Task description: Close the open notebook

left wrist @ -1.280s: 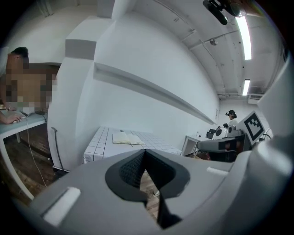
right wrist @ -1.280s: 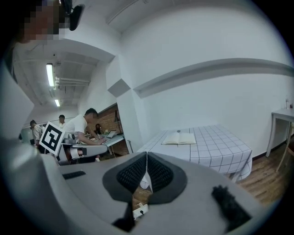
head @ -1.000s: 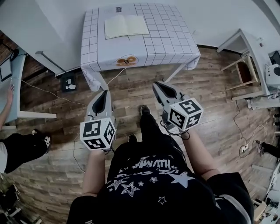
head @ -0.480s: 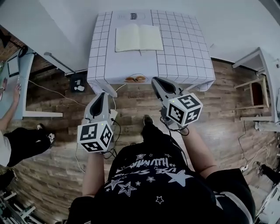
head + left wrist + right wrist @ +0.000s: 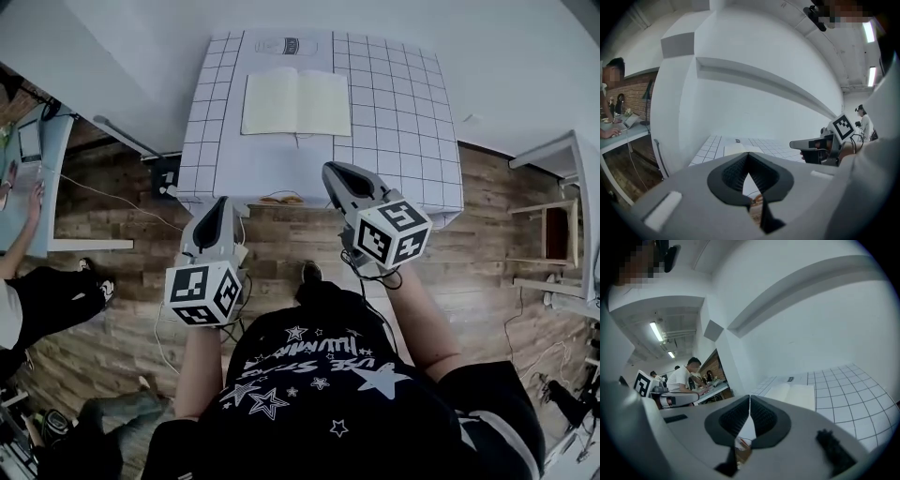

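Note:
The open notebook [image 5: 296, 101] lies flat with cream pages up on a table under a white grid cloth [image 5: 394, 112], toward its far side. It also shows ahead in the left gripper view as the notebook [image 5: 738, 149] and in the right gripper view as the notebook [image 5: 796, 394]. My left gripper [image 5: 218, 203] is shut and empty, just short of the table's near edge. My right gripper [image 5: 335, 172] is shut and empty too, its tip over the near edge. Both are well short of the notebook.
A white wall stands behind the table. A person sits at a desk [image 5: 33, 178] to the left, and a small white side table [image 5: 553, 178] stands at the right. Cables [image 5: 103, 192] trail over the wooden floor. An orange print [image 5: 278, 198] marks the cloth's front edge.
The table and notebook have drawn nearer in the head view. Both grippers have moved forward from over the floor to the table's near edge, still shut.

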